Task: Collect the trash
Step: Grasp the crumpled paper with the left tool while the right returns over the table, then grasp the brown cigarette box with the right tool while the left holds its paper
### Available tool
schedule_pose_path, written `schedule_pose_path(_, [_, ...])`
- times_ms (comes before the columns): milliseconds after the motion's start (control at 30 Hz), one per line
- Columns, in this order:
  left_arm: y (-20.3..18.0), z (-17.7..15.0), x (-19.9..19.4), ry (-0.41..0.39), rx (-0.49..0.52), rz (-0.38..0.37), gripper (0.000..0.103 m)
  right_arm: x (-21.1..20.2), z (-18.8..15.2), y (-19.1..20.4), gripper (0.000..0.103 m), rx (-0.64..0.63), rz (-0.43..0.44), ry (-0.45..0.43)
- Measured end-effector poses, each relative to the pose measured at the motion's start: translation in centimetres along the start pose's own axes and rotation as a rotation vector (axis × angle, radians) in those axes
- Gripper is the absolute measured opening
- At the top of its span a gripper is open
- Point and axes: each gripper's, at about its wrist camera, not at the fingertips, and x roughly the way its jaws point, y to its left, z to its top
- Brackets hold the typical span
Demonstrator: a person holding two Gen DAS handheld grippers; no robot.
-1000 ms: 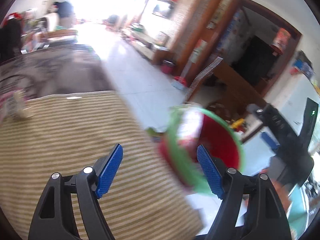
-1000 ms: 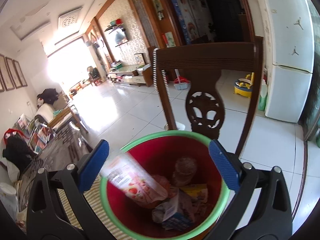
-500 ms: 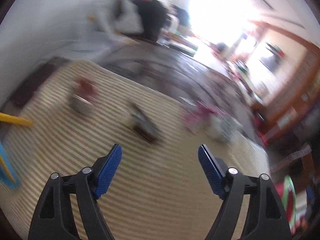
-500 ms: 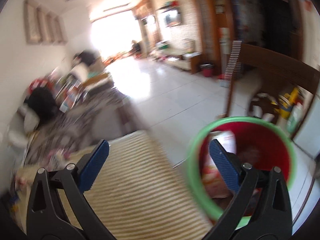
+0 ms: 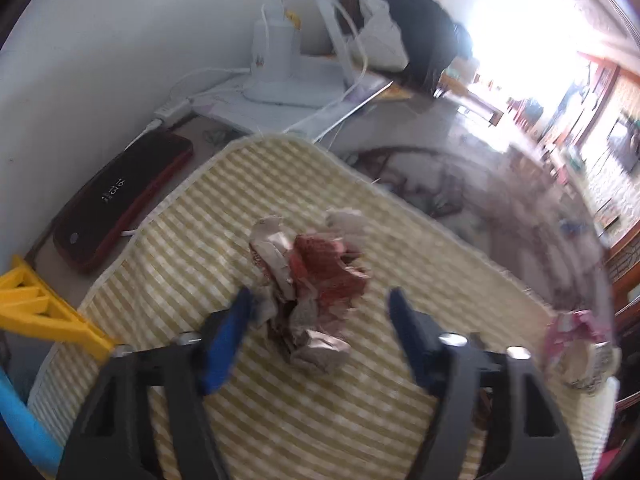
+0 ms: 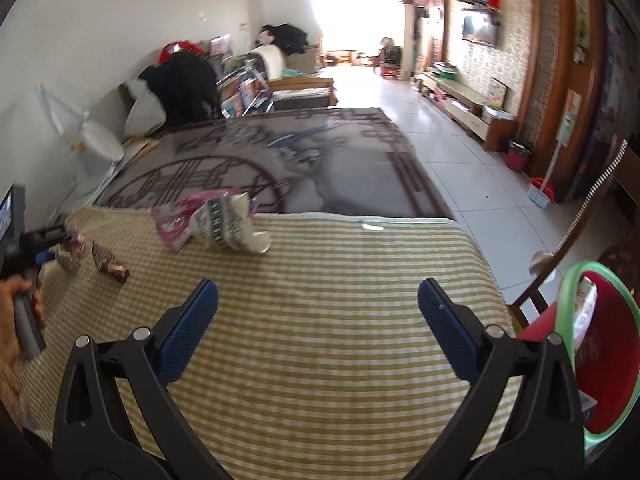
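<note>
A crumpled red and silver wrapper [image 5: 312,280] lies on the yellow striped mat [image 5: 400,420]. My left gripper [image 5: 320,320] is open, its blue fingers on either side of the wrapper, not closed on it. A pink wrapper with a crushed patterned paper cup [image 5: 576,344] lies at the mat's right edge; the right wrist view shows it at the mat's far side [image 6: 216,220]. A small brown wrapper [image 6: 110,266] lies at left. My right gripper [image 6: 316,320] is open and empty above the mat. The red bin with a green rim [image 6: 600,364] stands at right with trash inside.
A phone in a red case [image 5: 120,200] lies left of the mat by the wall. A white fan base [image 5: 280,80] and cables stand behind it. A yellow plastic piece [image 5: 40,304] sits at left. A wooden chair [image 6: 576,240] stands beside the bin.
My left gripper swung from the bin back over the mat and now straddles the crumpled wrapper. My right gripper turned from above the bin to face the mat.
</note>
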Motion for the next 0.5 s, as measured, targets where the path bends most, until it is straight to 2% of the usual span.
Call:
schedule_pose_path(33, [0.0, -0.2, 0.5, -0.002, 0.024, 0.036, 0.046, 0.2, -0.1, 0.4, 0.099, -0.015, 0.001, 0.005])
schedule_pose_path(100, [0.2, -0.2, 0.5, 0.0, 0.027, 0.021, 0.041, 0.6, -0.3, 1.2, 0.099, -0.043, 0.004, 0.008])
schedule_pose_path(133, [0.3, -0.1, -0.1, -0.006, 0.017, 0.004, 0.032, 0.6, -0.3, 1.5, 0.099, -0.052, 0.003, 0.007])
schedule_pose_path(167, [0.5, -0.1, -0.6, -0.01, 0.013, -0.009, 0.015, 0.6, -0.4, 1.7, 0.099, -0.061, 0.004, 0.004])
schedule_pose_path(200, [0.5, 0.0, -1.2, -0.008, 0.01, -0.033, 0.011, 0.5, -0.5, 1.8, 0.099, -0.067, 0.007, 0.002])
schedule_pose_path(367, [1.3, -1.8, -5.3, 0.009, -0.065, -0.186, 0.011, 0.4, -0.9, 2.3, 0.099, -0.064, 0.069, 0.021])
schedule_pose_path(400, [1.6, -2.6, -6.7, 0.01, -0.09, -0.232, 0.011, 0.7, -1.0, 2.5, 0.099, -0.057, 0.091, 0.039])
schedule_pose_path(500, [2.0, -4.9, -9.5, 0.008, -0.103, -0.305, 0.011, 1.5, -1.3, 3.3, 0.099, -0.052, 0.144, 0.086])
